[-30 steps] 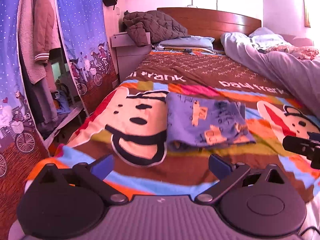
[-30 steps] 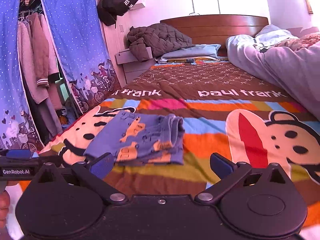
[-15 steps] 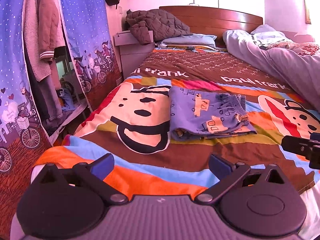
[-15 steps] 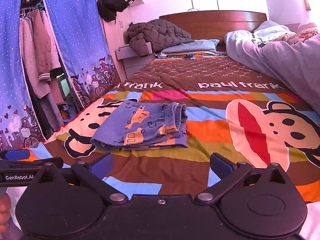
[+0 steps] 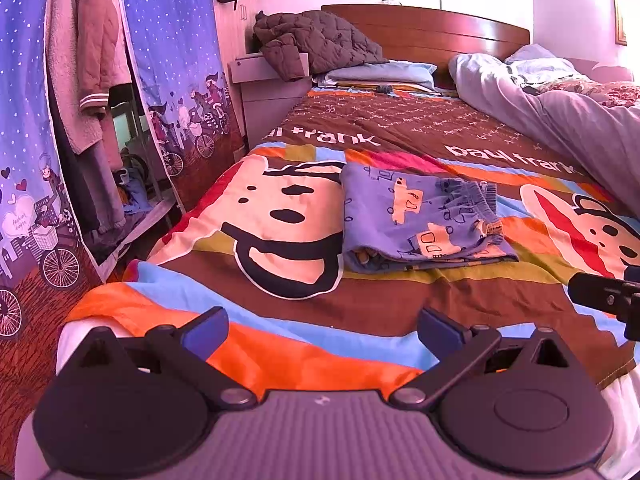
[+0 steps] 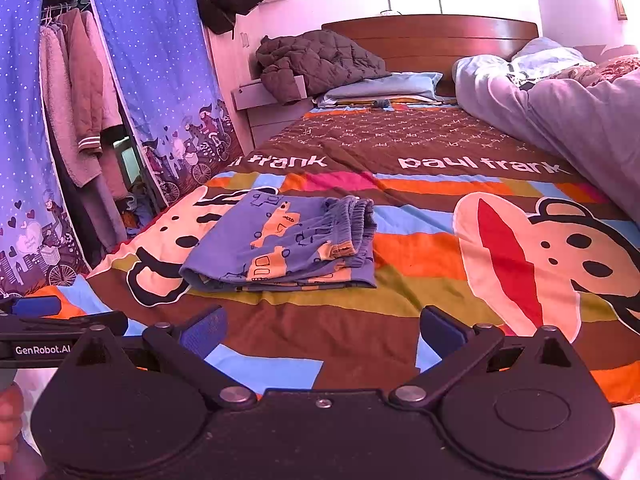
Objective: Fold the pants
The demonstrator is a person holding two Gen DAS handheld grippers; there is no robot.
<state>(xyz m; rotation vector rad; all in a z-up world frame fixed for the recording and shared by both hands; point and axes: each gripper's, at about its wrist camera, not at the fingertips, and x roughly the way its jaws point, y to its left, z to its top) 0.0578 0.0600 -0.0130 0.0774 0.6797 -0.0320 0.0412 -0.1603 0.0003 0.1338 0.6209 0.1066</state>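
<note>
Both tongs apparently short of folded pants [image 5: 424, 220].

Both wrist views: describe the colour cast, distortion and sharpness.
Left wrist view: purple-pink cast, fisheye bending, dark vignette in the corners; folded pants sharp. Right wrist view: same cast, headboard bowed, far wall washed out bright; pants sharp.

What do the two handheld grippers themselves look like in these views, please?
The left gripper has a ribbed grey body, black rounded housings, black linkage arms with silver pivots and blue finger pads. The right gripper has the same shape but a black body, and blue pads too. White "GenRobot.AI" lettering marks the left gripper's side.
</note>
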